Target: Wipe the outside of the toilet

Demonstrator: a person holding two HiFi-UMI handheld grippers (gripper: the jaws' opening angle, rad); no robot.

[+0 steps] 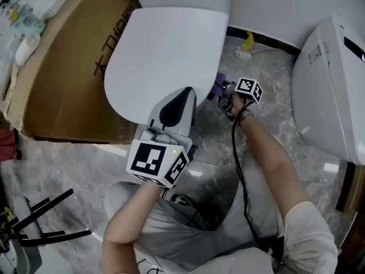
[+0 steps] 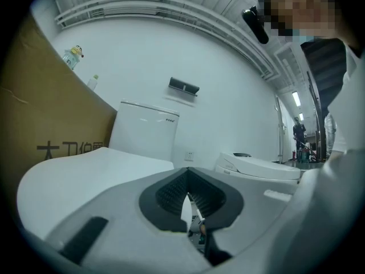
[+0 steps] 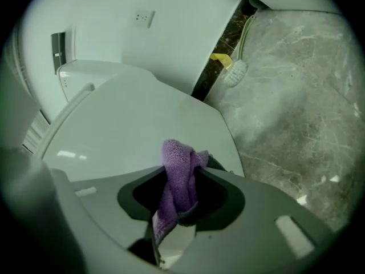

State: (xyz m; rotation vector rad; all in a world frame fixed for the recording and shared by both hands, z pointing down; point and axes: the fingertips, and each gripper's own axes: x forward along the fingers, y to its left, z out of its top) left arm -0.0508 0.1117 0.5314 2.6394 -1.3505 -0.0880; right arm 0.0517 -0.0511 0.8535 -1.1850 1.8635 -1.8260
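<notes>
Toilet (image 1: 165, 56) sits upper centre of the head view with its lid down, a cardboard box (image 1: 63, 84) on its left and a second toilet (image 1: 328, 90) at the right edge. The right gripper (image 1: 223, 90) pinches a purple cloth (image 3: 179, 178), which bunches up past the jaw tips and sits right at the bowl's right side, though contact can't be made out. The left gripper (image 2: 188, 176) is below the lid's front edge, jaws pressed together with nothing between them.
</notes>
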